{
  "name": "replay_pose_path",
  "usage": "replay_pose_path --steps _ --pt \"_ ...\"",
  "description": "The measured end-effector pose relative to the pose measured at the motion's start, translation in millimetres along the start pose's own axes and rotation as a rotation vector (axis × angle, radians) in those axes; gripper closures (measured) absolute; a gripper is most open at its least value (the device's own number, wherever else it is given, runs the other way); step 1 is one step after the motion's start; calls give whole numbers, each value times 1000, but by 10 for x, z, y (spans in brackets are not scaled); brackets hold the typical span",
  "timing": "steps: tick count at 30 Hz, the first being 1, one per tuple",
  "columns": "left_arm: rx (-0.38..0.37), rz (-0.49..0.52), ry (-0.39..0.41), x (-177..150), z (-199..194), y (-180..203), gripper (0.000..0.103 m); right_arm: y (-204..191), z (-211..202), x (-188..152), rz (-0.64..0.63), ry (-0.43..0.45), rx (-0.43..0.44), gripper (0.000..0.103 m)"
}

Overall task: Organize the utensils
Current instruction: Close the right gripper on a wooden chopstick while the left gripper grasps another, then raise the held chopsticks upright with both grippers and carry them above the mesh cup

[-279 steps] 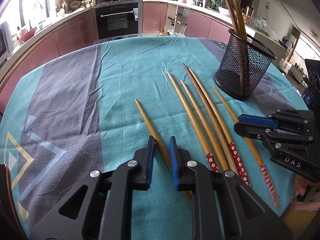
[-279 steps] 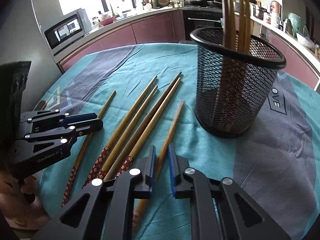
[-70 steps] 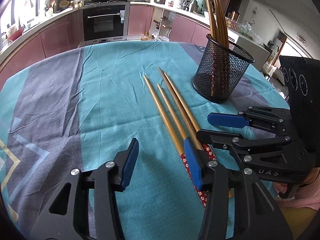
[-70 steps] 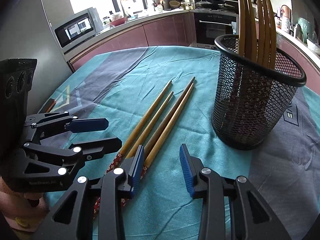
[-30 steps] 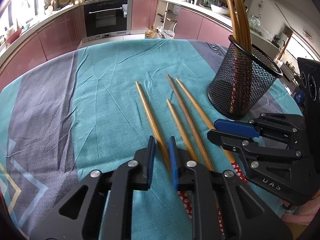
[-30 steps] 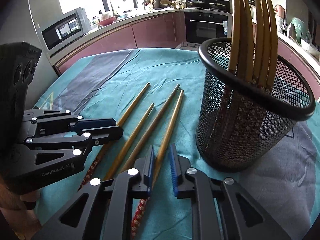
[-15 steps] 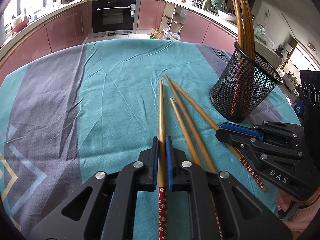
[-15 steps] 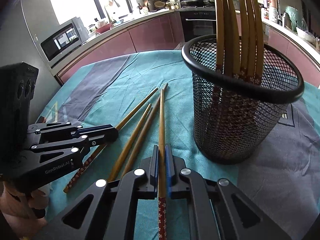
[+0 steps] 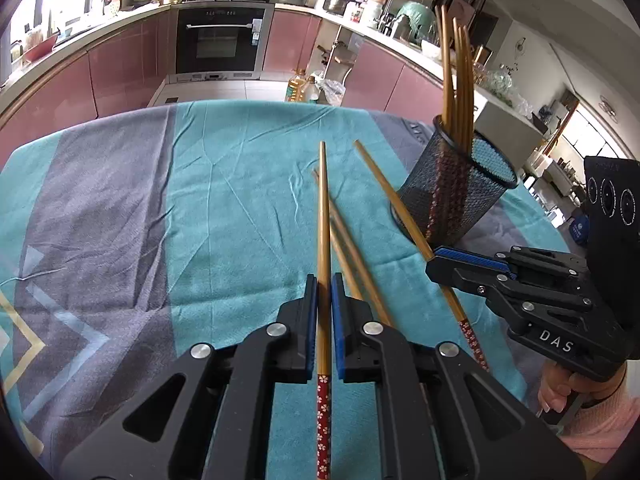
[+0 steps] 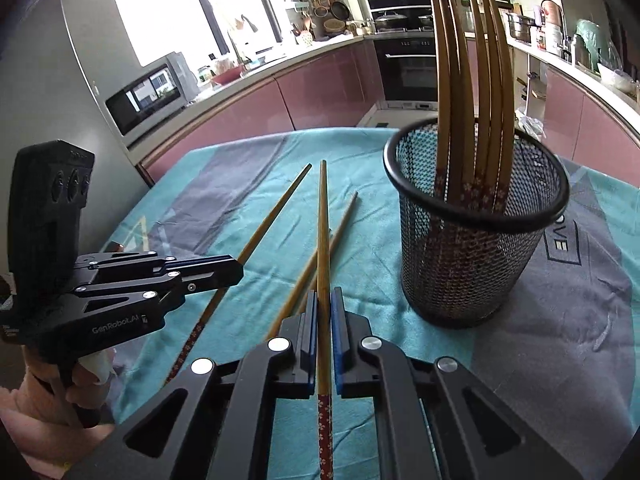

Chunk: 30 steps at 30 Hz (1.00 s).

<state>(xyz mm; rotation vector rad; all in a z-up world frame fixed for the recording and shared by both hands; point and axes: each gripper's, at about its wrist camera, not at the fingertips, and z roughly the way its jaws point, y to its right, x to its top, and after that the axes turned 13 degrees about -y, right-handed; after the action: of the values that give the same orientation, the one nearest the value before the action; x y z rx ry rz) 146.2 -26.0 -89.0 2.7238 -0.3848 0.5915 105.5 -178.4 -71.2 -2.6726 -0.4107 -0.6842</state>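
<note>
Left gripper (image 9: pixel 324 304) is clamped tight on a chopstick (image 9: pixel 323 216), blue pads (image 9: pixel 312 320) pinching the bamboo shaft just ahead of its red flowered handle, tip pointing straight out over the table toward its far edge. Right gripper (image 10: pixel 323 316) is doing the same with a second chopstick (image 10: pixel 322 232), jaws shut on the shaft just above the patterned end, the stick raised off the cloth and aimed forward. In the left wrist view the right gripper sits off to the right, its chopstick slanting up past the foot of the mesh holder (image 9: pixel 456 196). Beneath the left gripper, two loose chopsticks (image 9: pixel 352 248) lie on the teal and grey tablecloth (image 9: pixel 224 208) near the middle of the table, running away from the near edge. From the right wrist view one of them (image 10: pixel 320 256) shows just under the held stick. The black mesh holder stands upright toward the table's right side, well forward of both grippers, with a bundle of chopsticks (image 10: pixel 472 80) standing in it, handles down, tips fanning above the rim.
</note>
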Motion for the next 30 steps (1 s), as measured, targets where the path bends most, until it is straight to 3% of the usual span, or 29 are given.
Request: replay_pose_path --steps 14,30 --pt "-99 40 89 18 -466 132 96 -8 -464 -29 -24 111 24 97" --pt "-99 95 170 -3 -852 371 96 29 -748 -60 -32 194 11 97"
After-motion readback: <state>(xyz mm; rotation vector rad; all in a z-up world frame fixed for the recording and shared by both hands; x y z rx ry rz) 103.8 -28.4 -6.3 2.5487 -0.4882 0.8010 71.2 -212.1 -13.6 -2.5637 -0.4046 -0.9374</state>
